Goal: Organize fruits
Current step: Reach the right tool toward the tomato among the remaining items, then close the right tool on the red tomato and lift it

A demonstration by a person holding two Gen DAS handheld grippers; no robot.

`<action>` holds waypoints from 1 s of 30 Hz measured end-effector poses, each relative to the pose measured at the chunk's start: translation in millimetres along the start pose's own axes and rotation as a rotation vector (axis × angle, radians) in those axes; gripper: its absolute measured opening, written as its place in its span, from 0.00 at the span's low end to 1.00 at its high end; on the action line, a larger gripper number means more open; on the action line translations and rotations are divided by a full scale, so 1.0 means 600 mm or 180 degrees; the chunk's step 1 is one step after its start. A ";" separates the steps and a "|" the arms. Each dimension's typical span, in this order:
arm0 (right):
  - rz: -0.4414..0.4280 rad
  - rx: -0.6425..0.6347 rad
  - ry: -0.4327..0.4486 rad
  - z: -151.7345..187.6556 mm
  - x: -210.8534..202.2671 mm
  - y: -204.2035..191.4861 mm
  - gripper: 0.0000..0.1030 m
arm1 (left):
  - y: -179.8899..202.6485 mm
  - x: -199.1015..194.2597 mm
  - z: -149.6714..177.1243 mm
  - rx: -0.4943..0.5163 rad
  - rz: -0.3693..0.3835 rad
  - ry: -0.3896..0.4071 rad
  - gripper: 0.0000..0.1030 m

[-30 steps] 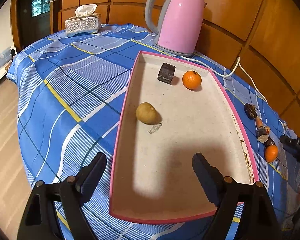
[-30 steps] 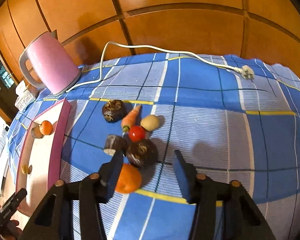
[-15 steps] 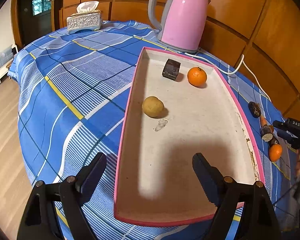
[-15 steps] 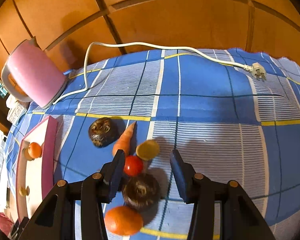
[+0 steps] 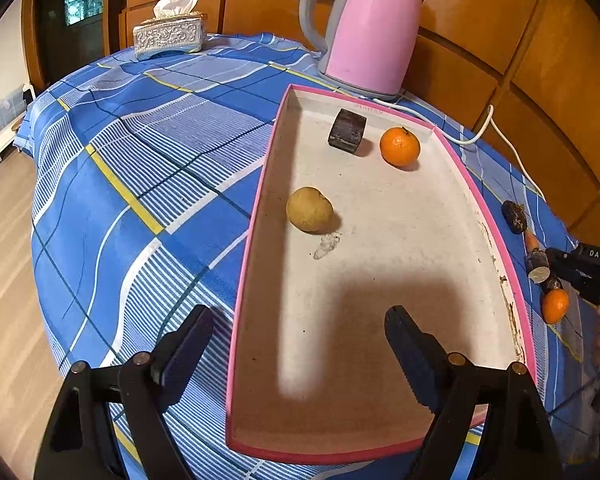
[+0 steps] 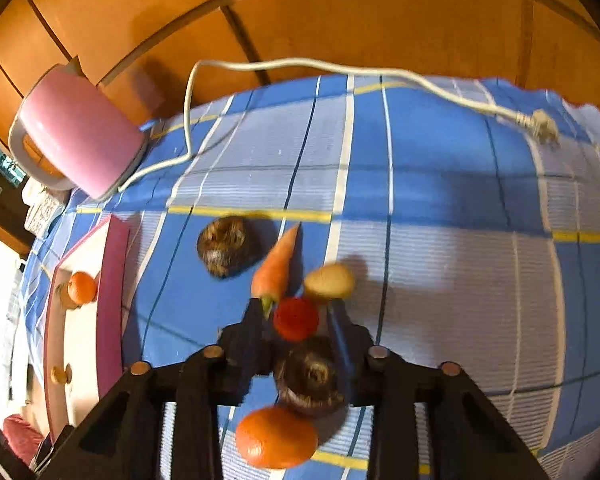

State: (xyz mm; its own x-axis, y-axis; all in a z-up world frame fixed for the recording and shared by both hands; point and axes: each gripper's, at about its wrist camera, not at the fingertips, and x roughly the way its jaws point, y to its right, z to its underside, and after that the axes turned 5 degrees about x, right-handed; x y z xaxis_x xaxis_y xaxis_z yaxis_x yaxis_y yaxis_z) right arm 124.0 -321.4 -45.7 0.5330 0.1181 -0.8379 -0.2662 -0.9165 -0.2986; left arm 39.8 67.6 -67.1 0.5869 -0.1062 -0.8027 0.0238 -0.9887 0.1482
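Note:
My right gripper (image 6: 295,314) points down into a pile of produce on the blue checked cloth. Its jaws are closing, with a small red tomato (image 6: 296,318) between the pads and both fingers against its sides. Around it lie a carrot (image 6: 278,264), a pale yellow fruit (image 6: 329,281), two dark brown round pieces (image 6: 228,245) (image 6: 310,380) and an orange (image 6: 276,436). My left gripper (image 5: 296,316) stands open and empty over the near end of the pink-rimmed tray (image 5: 256,208). The tray holds an orange (image 5: 400,147), a yellowish fruit (image 5: 309,209) and a dark block (image 5: 347,131).
A pink kettle (image 5: 370,28) stands just beyond the tray's far end. Its white cord (image 6: 340,66) runs along the wall side to a plug (image 6: 542,126). A tissue box (image 5: 168,34) sits at the table's far left. The table edge drops to a wooden floor (image 5: 4,280).
My right gripper moved forward past the orange and the dark round piece, and its jaws narrowed onto the red tomato. The left gripper stayed open over the tray.

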 end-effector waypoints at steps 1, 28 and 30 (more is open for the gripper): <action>0.0003 -0.0022 0.0016 0.002 -0.001 -0.001 0.29 | 0.000 0.000 0.000 -0.0003 0.0001 -0.0003 0.86; -0.0344 -0.0492 -0.0033 0.025 -0.058 -0.038 0.24 | -0.023 -0.038 0.002 -0.0176 0.0004 0.0161 0.86; -0.0377 -0.0587 -0.0014 0.040 -0.067 -0.051 0.24 | -0.027 -0.042 0.002 -0.0218 -0.0006 0.0174 0.86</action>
State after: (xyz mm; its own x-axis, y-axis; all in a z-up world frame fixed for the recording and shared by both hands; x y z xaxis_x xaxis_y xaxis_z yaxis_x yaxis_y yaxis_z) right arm 91.5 -289.1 -13.6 0.5483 0.2305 -0.8039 -0.0502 -0.9505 -0.3068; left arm 23.6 86.4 -50.1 0.6301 -0.0965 -0.7705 0.0792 -0.9791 0.1874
